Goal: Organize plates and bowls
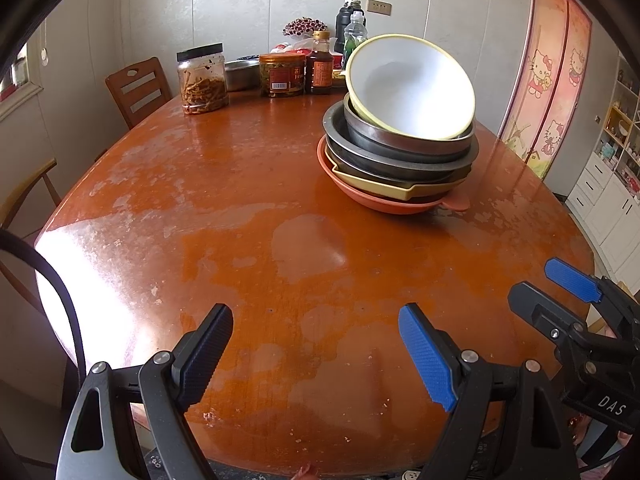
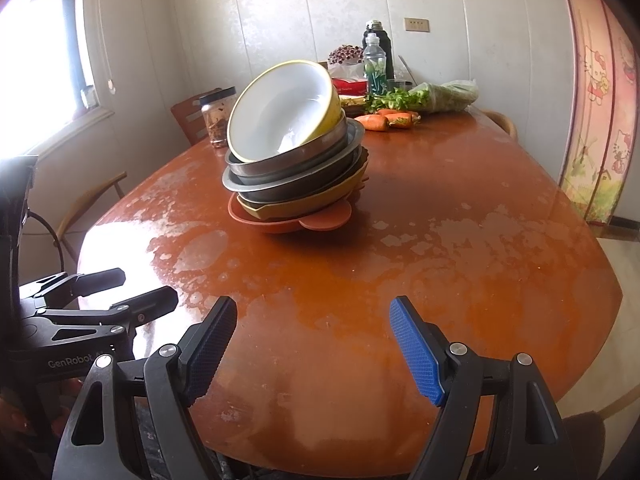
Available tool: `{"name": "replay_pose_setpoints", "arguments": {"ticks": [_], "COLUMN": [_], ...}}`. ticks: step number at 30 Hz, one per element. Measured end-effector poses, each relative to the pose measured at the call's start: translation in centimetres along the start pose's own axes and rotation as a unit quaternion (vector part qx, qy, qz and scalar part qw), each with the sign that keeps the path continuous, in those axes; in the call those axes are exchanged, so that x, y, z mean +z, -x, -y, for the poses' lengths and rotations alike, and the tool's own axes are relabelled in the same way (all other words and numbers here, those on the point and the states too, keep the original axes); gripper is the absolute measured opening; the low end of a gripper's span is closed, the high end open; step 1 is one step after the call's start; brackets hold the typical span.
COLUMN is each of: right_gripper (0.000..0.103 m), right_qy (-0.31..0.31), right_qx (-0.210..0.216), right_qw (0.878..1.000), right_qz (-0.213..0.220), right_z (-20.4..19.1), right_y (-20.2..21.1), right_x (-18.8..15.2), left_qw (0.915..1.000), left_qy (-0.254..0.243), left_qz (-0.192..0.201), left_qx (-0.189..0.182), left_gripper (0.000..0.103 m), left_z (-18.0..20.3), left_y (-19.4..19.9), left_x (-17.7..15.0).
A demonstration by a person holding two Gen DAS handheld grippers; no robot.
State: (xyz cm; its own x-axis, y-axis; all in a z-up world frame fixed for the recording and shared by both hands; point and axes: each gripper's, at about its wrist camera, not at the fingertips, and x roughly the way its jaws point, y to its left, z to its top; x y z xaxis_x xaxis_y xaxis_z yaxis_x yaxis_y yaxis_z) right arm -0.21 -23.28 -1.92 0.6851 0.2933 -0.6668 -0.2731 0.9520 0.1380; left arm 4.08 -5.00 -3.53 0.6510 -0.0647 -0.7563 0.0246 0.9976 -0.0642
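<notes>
A: Both were spread wide, left gripper (image 1: 316,356) and right gripper (image 2: 314,350), holding nothing over the worn orange desk (image 1: 240,240).

B: Stacking looked done; the tilted yellow-rimmed white bowl (image 1: 412,86) atop the metal-and-plastic dish stack (image 2: 294,184) probably wanted levelling.

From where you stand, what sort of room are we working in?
Most likely a home dining room: a worn wooden dining table with chairs, stacked bowls and plates, a pickle jar, and carrots.
</notes>
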Motion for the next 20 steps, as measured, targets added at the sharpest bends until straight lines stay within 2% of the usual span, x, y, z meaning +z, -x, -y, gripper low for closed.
{"name": "replay_pose_setpoints", "arguments": {"ticks": [14, 20], "right_gripper": [0.080, 0.080], "right_qy": [-0.002, -0.014], "right_qx": [-0.012, -0.026], "right_qw": [1.000, 1.000], "right_qz": [0.002, -0.005], "right_z": [0.5, 1.7], "right_y": [0.0, -0.4], "right_x": [0.2, 1.2], "left_qw": [1.0000, 0.9998], "left_qy": [-0.001, 0.010], "left_qz": [-0.009, -0.013], "left_qx": [0.003, 0.011], "left_gripper": [0.085, 0.085], "left_z": [0.0, -1.5], "left_y": [-0.9, -1.4], "left_x": [0.0, 1.1]}}
